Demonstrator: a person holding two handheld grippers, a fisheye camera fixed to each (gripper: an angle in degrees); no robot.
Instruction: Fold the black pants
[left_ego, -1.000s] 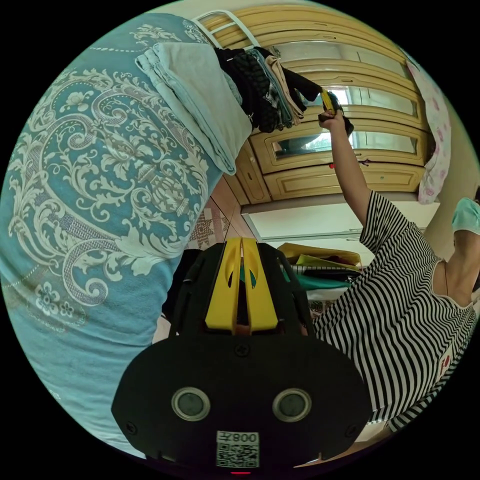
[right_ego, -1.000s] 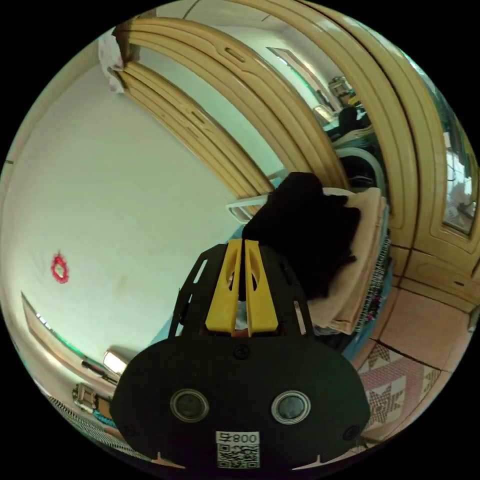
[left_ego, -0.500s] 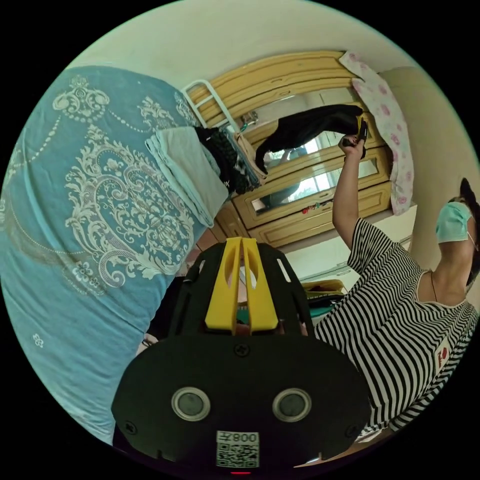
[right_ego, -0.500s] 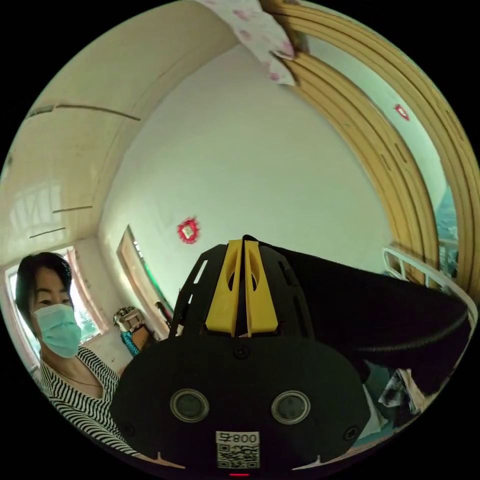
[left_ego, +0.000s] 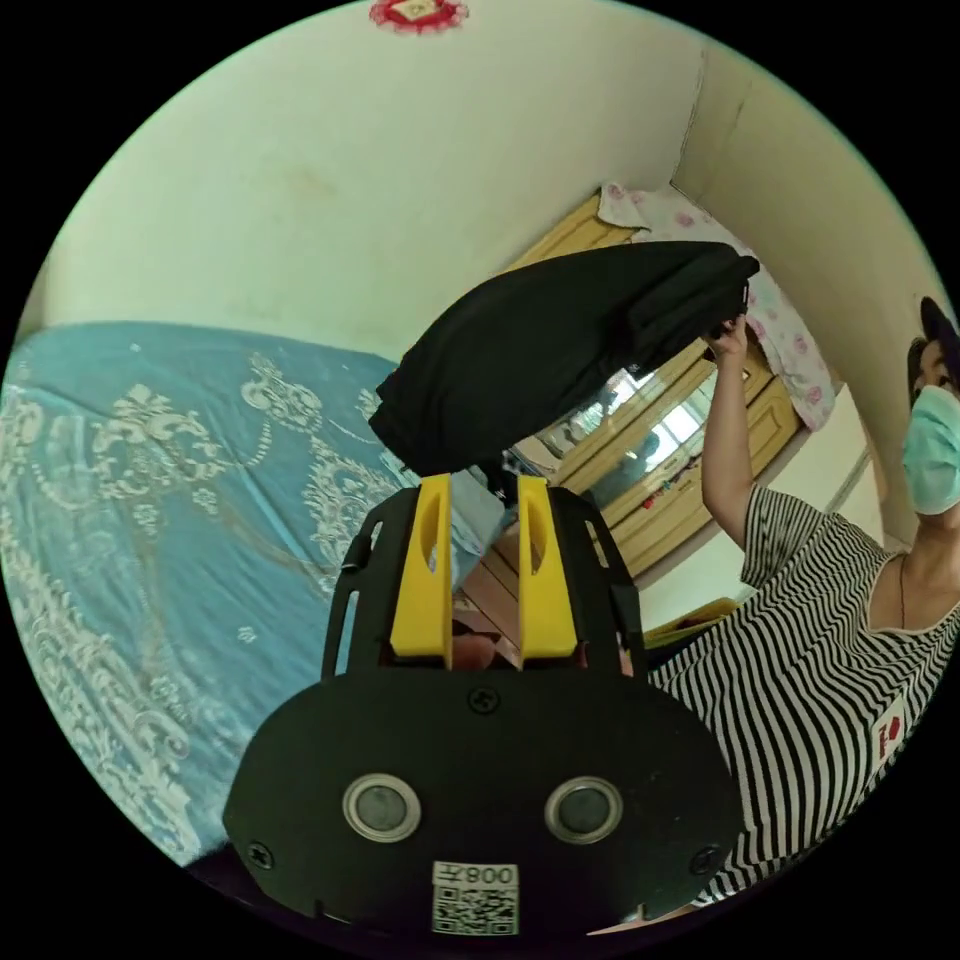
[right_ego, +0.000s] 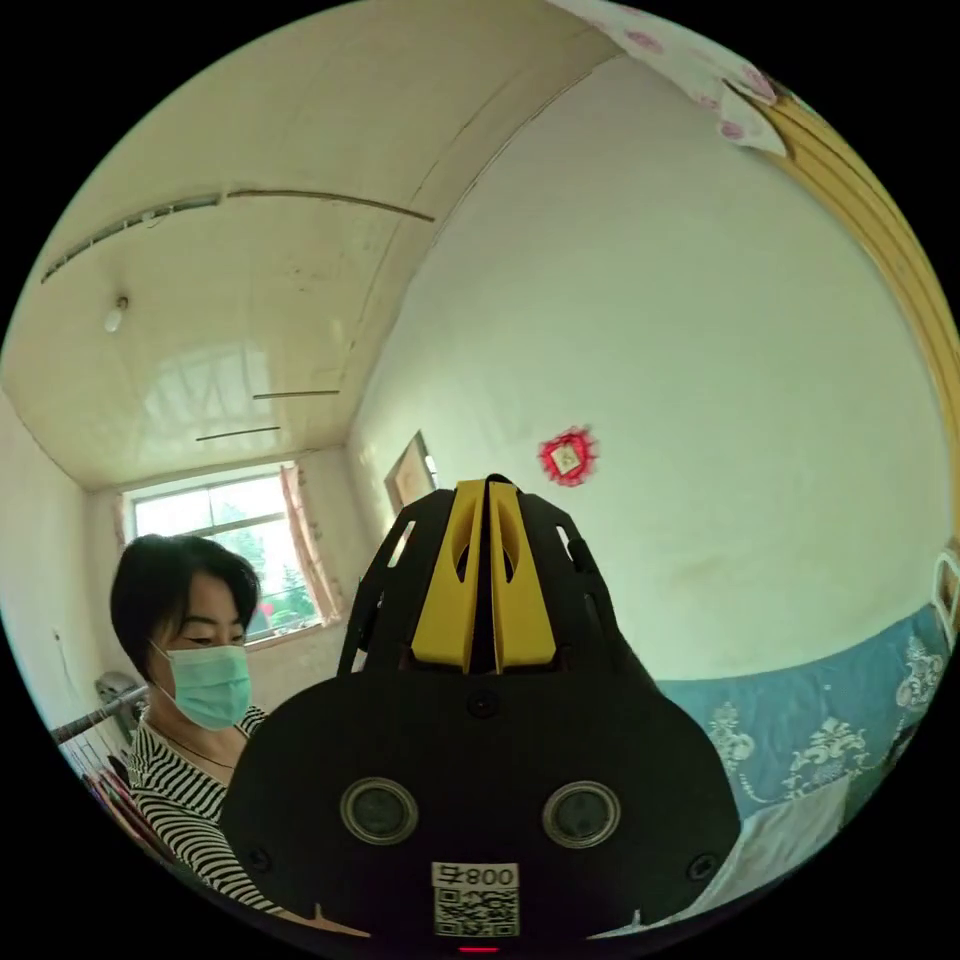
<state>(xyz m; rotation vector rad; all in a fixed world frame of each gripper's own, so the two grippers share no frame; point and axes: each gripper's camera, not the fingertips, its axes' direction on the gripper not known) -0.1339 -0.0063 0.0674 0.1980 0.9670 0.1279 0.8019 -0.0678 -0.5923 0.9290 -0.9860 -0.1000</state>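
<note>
Pale wall (left_ego: 300, 180) behind, blue patterned bed (left_ego: 150, 480) below, wooden wardrobe (left_ego: 650, 480) off to the side. Black pants (left_ego: 540, 350) up in the air as a loose bundle, clear of the bed, hung from the raised hand (left_ego: 728, 340) at one end, with the other end sagging to just above the left gripper (left_ego: 483, 482). Left gripper with jaws apart and nothing between them. Right gripper (right_ego: 487, 485) with jaws pressed together; judged clamped on the pants, though hard to make out any cloth in its own view. Soft, limp fabric by the look of the droop: light, no stiffness, likely to slump and unroll wherever unsupported, not fragile. Best taken by the waistband or a hem, where doubled seams give the jaws something firm to bite; a pinch on a single smooth layer liable to slide. Free low end the obvious place for the open left gripper.
</note>
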